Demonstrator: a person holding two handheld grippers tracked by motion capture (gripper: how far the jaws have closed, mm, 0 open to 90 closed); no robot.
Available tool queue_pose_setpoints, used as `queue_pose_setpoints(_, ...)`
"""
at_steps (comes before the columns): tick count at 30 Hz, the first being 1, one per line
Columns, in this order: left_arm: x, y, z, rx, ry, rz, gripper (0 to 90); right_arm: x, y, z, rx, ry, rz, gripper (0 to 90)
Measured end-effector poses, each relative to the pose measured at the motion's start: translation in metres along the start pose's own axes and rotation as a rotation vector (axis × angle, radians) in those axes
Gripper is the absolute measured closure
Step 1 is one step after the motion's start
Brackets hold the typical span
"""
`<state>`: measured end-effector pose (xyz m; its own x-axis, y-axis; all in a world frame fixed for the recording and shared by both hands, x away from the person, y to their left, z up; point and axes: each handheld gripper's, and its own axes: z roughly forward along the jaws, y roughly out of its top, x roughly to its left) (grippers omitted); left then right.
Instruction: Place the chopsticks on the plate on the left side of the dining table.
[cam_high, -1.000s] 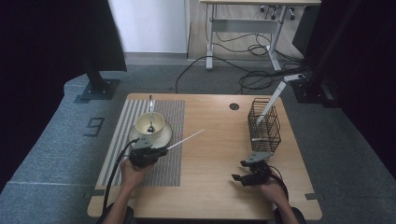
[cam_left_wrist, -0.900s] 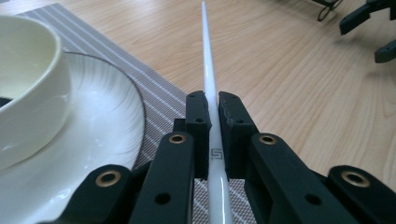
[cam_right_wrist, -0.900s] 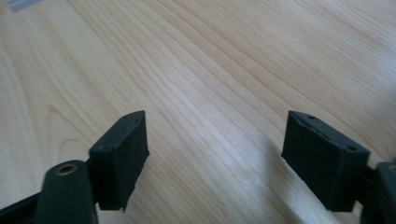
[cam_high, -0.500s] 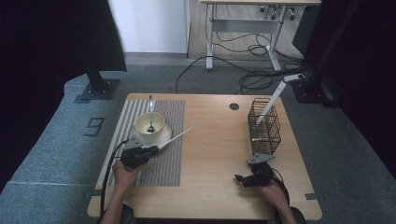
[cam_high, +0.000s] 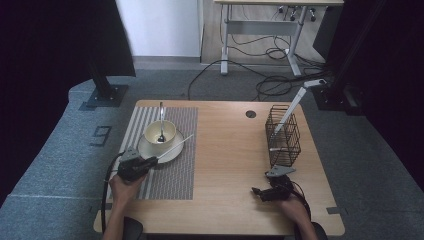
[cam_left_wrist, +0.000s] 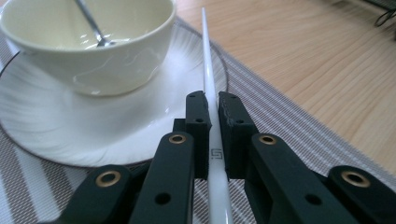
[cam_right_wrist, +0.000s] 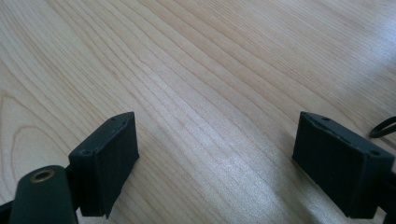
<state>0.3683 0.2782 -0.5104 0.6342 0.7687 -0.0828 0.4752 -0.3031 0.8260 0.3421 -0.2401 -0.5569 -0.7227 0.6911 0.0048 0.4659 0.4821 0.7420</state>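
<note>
My left gripper (cam_high: 153, 160) (cam_left_wrist: 212, 100) is shut on a long white stick (cam_high: 173, 148) (cam_left_wrist: 207, 70), held low over the striped placemat (cam_high: 175, 170). The stick points up and right across the rim of a white saucer (cam_high: 148, 151) (cam_left_wrist: 51, 135). On the saucer stands a cream bowl (cam_high: 160, 132) (cam_left_wrist: 88, 42) with a metal spoon (cam_high: 161, 117) (cam_left_wrist: 91, 27) in it. My right gripper (cam_high: 256, 191) (cam_right_wrist: 215, 154) rests low over the bare wood at the front right. Its jaws have just been opening and stand wide with nothing between them.
A black wire basket (cam_high: 283, 137) stands at the right of the wooden table (cam_high: 230, 150), with a long white utensil leaning out of it. A round cable hole (cam_high: 250, 114) lies near the far edge. Grey floor surrounds the table.
My left gripper has slid to the left with the white stick, whose far tip now lies nearer the bowl. The right hand has stayed in place.
</note>
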Motion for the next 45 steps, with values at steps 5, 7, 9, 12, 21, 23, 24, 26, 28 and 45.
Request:
queue_pose_setpoints(5,0.006,-0.002,0.000,-0.002,0.025,-0.030,83.5,0.001,-0.001,-0.001,0.001,-0.003,0.001,13.0)
queue_pose_setpoints(7,0.009,-0.004,-0.001,-0.003,0.030,-0.045,83.4,0.001,-0.001,-0.001,0.001,-0.004,0.001,12.8)
queue_pose_setpoints(9,0.011,-0.006,-0.001,0.001,0.032,-0.053,83.4,0.001,-0.001,-0.001,0.002,-0.003,0.002,12.8)
queue_pose_setpoints(12,0.012,-0.007,0.001,0.012,0.035,-0.055,83.3,0.001,-0.001,-0.001,0.002,-0.004,0.002,12.8)
queue_pose_setpoints(21,0.013,-0.009,0.003,0.044,0.036,-0.065,83.0,0.001,-0.001,-0.001,0.001,-0.003,0.001,12.7)
queue_pose_setpoints(23,0.013,-0.010,0.004,0.057,0.042,-0.055,83.0,0.001,-0.001,-0.001,0.002,-0.003,0.001,12.7)
queue_pose_setpoints(24,0.013,-0.010,0.005,0.064,0.045,-0.050,82.9,0.001,-0.001,-0.001,0.002,-0.003,0.001,12.7)
queue_pose_setpoints(26,0.012,-0.010,0.006,0.074,0.050,-0.044,82.8,0.001,-0.001,-0.001,0.002,-0.003,0.001,12.7)
queue_pose_setpoints(28,0.012,-0.011,0.008,0.080,0.048,-0.050,82.7,0.001,-0.001,-0.001,0.002,-0.003,0.001,12.7)
queue_pose_setpoints(45,0.013,-0.013,0.007,0.089,0.063,-0.069,80.3,0.001,-0.001,-0.001,0.001,-0.003,0.001,12.6)
